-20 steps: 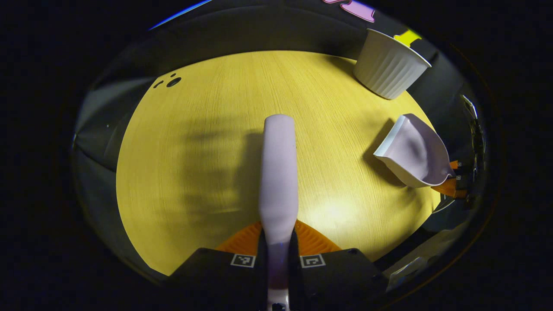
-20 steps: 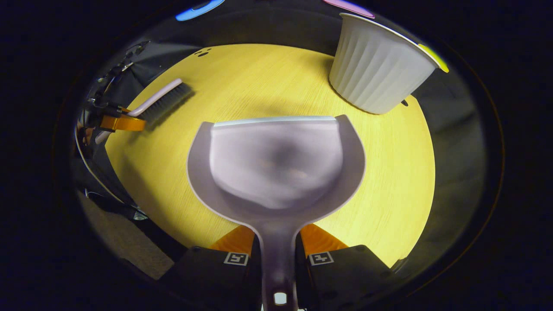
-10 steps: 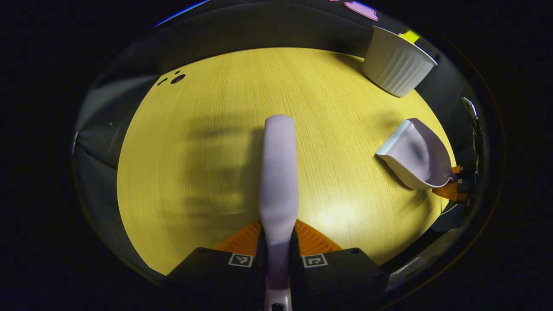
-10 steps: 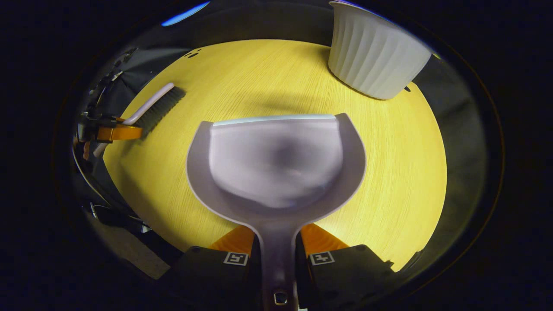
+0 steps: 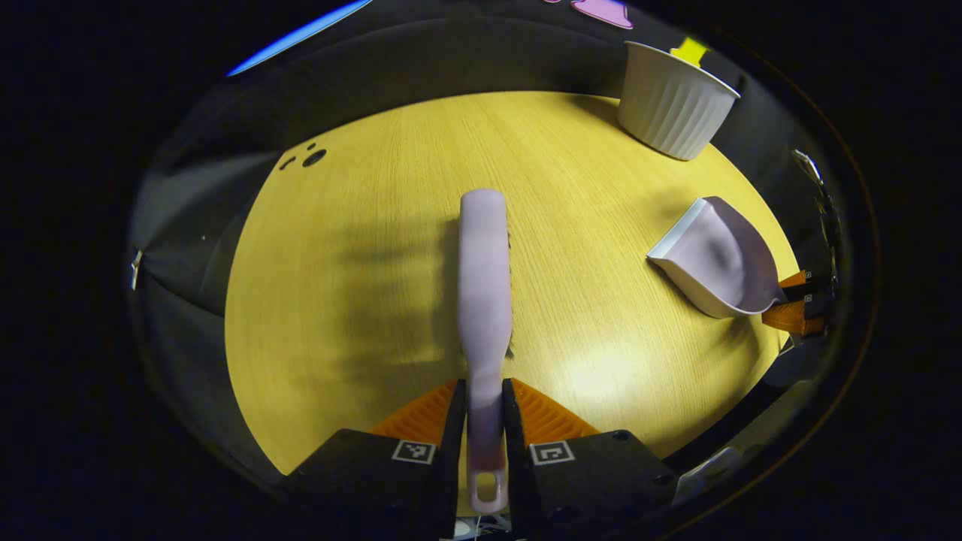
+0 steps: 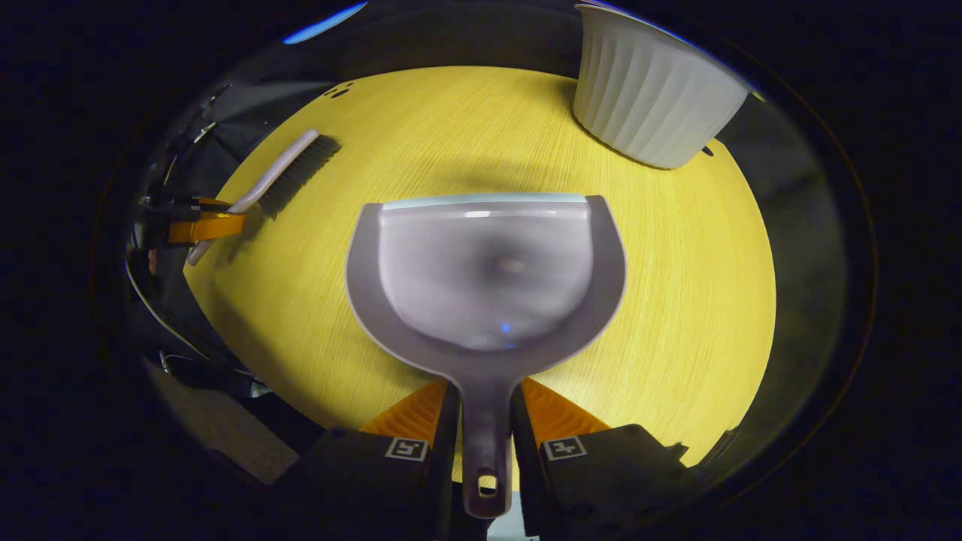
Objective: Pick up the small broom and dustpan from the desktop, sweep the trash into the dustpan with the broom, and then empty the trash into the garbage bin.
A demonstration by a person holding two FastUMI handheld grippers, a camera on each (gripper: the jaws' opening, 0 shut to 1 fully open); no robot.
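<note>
The lilac small broom [image 5: 485, 285] lies flat on the yellow desktop [image 5: 361, 300]. Its thin handle runs back between the fingers of my left gripper [image 5: 486, 387], which stand slightly parted and open around it. The lilac dustpan [image 6: 488, 278] rests flat on the desktop [image 6: 676, 300], its handle loose between the fingers of my open right gripper [image 6: 485, 385]. In the left gripper view the dustpan [image 5: 714, 259] sits at the right with the right gripper [image 5: 789, 300] behind it. In the right gripper view the broom [image 6: 289, 173] lies at the left by the left gripper [image 6: 199, 224].
A white ribbed garbage bin [image 6: 650, 90] stands at the far right corner of the desktop, also seen as the bin [image 5: 676, 105] in the left gripper view. Small dark holes [image 5: 312, 158] mark the far left of the tabletop. Black cloth surrounds the table edges.
Both sets of fingers have parted a little. Broom and dustpan have settled onto the desktop, and their handle ends with hanging holes have slid forward into view between the fingers.
</note>
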